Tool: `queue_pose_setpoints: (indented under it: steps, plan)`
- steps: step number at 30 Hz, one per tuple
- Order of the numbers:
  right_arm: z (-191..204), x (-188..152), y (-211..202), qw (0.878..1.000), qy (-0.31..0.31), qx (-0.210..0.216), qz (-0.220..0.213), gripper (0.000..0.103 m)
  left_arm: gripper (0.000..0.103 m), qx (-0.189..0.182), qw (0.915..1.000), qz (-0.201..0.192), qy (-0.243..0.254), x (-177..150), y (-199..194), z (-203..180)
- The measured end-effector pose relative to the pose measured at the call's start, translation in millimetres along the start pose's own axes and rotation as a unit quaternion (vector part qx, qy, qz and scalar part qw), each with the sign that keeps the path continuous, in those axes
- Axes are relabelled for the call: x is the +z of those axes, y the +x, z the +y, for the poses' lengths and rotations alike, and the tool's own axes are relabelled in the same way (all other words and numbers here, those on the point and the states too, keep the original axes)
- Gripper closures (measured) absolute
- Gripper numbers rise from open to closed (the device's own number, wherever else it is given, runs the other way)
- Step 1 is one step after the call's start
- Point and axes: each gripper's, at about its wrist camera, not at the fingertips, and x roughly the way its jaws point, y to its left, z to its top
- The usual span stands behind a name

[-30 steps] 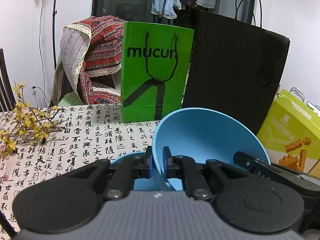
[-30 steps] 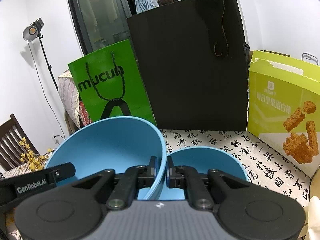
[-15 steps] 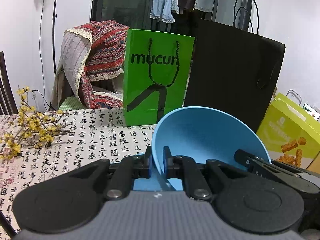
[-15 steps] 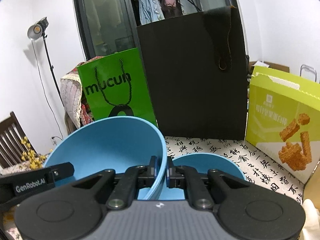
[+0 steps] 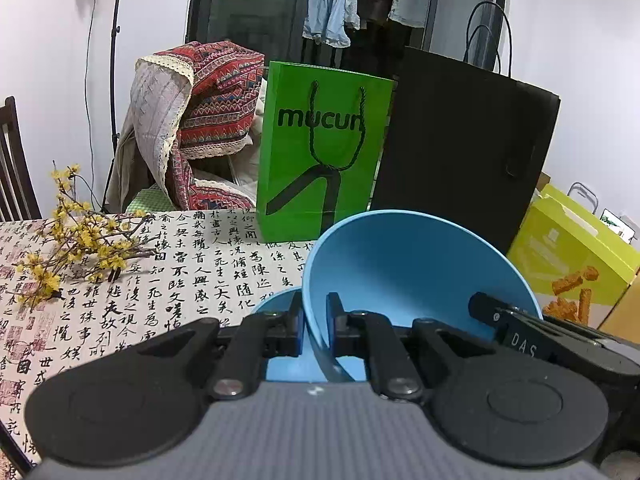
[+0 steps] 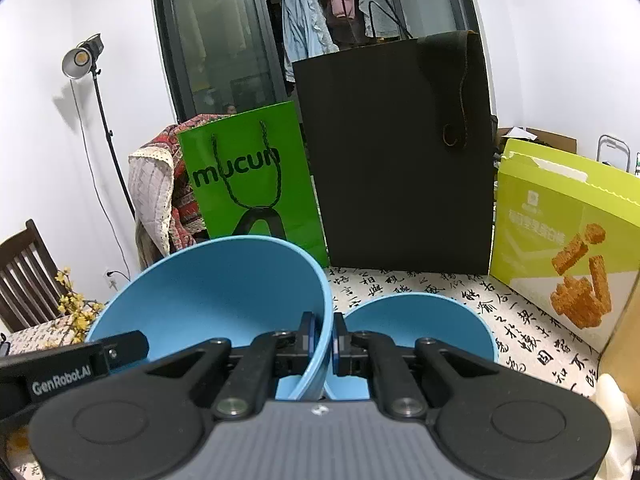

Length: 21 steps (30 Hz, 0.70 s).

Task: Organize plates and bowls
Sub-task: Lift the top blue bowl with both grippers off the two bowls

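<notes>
Count: two blue bowls, both the same light blue. Two tools, one per hand. Behind them on the table: one green bag (image 5: 324,152) lettered "mucun", one black bag (image 5: 460,152), one yellow-green snack box (image 6: 568,236), one sprig of yellow blossoms (image 5: 76,240).

Large bowl (image 5: 408,272): held up and tilted, raised above the table (image 5: 192,264) with its calligraphy-print cloth. Both tools grip it, on opposite sides of its rim.

Left tool (image 5: 313,330): jaws nearly together, clamped on the rim of the large bowl, one blue pad outside the wall and one inside. In the left wrist view the other tool's black finger reaches into the bowl from the right.

Right tool (image 6: 321,338): jaws nearly together, clamped on the opposite rim of the same bowl (image 6: 216,296), one pad on each face of the wall. The left tool's finger, marked "GenRobot.AI", shows at the bowl's left edge.

Small bowl (image 6: 416,324): upright, lower than the large bowl and just beside it, partly hidden behind the right tool's fingers. Whether it rests on the table cannot be told. In the left wrist view only a sliver of it (image 5: 280,304) shows left of the clamped rim.
</notes>
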Motion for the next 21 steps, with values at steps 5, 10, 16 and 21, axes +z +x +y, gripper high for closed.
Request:
queue_pose_setpoints:
  steps: [5,10,16,21]
  plan:
    - [5.5,-3.5,-15.2,1.000,0.001,0.000,-0.005,0.095,0.092,-0.004,1.0000,-0.002,0.000,-4.7,-13.4,4.0]
    - [11.5,-6.5,-31.0,1.000,-0.002,0.000,-0.012,0.095,0.092,-0.010,0.9999,-0.008,-0.004,-7.8,-28.8,9.5]
    - [19.4,-12.2,-48.3,1.000,-0.004,-0.001,-0.019,0.095,0.092,-0.012,0.9998,-0.014,-0.005,-11.7,-44.9,15.5]
    - [26.5,-16.8,-60.0,1.000,-0.005,-0.002,-0.023,0.095,0.092,-0.012,0.9998,-0.014,-0.003,-16.3,-57.6,20.0]
